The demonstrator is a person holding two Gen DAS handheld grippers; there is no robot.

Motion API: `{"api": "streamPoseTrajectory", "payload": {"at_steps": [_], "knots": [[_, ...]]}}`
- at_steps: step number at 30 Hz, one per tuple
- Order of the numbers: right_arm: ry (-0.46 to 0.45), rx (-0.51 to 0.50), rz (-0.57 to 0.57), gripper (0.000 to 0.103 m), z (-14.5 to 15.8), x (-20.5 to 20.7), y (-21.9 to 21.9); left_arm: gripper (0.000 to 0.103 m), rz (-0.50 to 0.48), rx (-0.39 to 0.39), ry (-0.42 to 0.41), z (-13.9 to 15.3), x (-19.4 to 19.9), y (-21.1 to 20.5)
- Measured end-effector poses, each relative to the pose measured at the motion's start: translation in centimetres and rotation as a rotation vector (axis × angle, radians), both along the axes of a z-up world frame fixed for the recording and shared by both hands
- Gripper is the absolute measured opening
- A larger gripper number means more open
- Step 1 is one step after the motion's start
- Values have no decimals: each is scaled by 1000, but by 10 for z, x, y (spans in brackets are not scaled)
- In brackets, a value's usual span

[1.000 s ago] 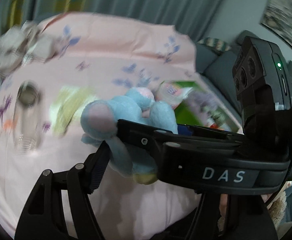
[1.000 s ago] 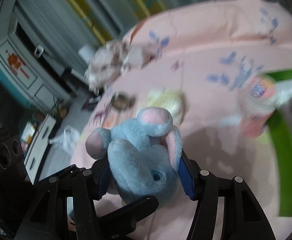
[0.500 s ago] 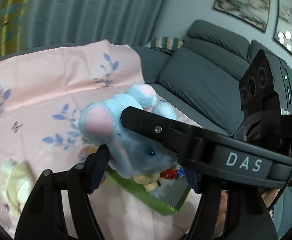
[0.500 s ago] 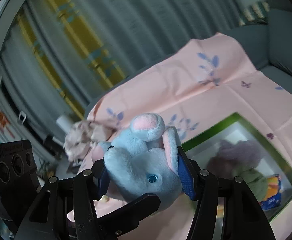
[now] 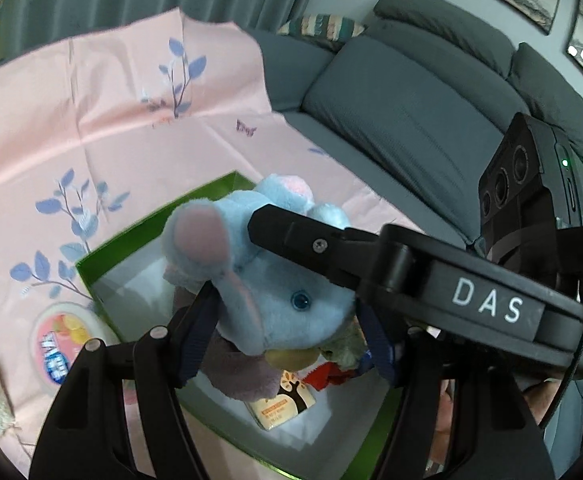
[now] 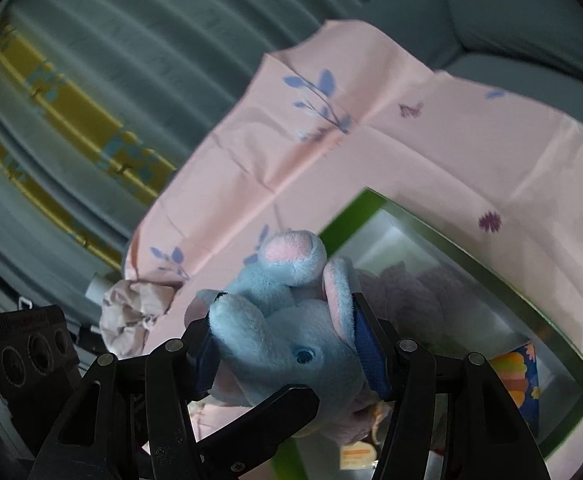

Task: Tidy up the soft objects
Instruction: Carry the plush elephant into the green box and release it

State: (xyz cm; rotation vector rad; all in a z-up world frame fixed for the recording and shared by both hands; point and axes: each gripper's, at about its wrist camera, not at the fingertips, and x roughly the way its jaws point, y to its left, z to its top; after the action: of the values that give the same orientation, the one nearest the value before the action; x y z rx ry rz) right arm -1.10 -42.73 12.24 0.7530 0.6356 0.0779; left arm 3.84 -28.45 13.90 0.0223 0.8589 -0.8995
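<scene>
Here I pinch the fluffy pale-blue plush mouse (image 6: 291, 344) in both grippers, left (image 5: 287, 328) and right (image 6: 291, 354). It hangs over the open green-rimmed box (image 5: 139, 236) on the pink leaf-print cloth (image 5: 71, 120).

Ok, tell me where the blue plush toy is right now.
The blue plush toy sits center-frame in both wrist views, clamped between the left hand-held gripper and right hand-held gripper, over the green box on the pink cloth.
</scene>
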Motion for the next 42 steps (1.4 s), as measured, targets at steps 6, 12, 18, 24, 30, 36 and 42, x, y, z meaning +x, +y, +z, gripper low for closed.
{"api": "streamPoseTrajectory", "payload": {"at_steps": [6,12,18,24,30,36,42], "knots": [[73,-13,-23,62,-16,10,-7,66,9,24,49,-19,7,-8],[120,-12,-35,62,-26,13,-10,66,20,29,88,-30,12,-10],[170,-46,-57,62,-31,15,-11,66,38,50,102,-37,12,-10],[175,-104,-88,62,-26,13,-9,69,32,50,80,-29,6,-6],[144,-130,-98,64,-12,4,-4,79,31,41,33,-11,-6,6],[110,-177,-131,75,7,-10,3,87,65,27,20,4,-13,26],[50,-219,-147,86,26,-24,15,93,107,33,-11,15,-26,53]]}}
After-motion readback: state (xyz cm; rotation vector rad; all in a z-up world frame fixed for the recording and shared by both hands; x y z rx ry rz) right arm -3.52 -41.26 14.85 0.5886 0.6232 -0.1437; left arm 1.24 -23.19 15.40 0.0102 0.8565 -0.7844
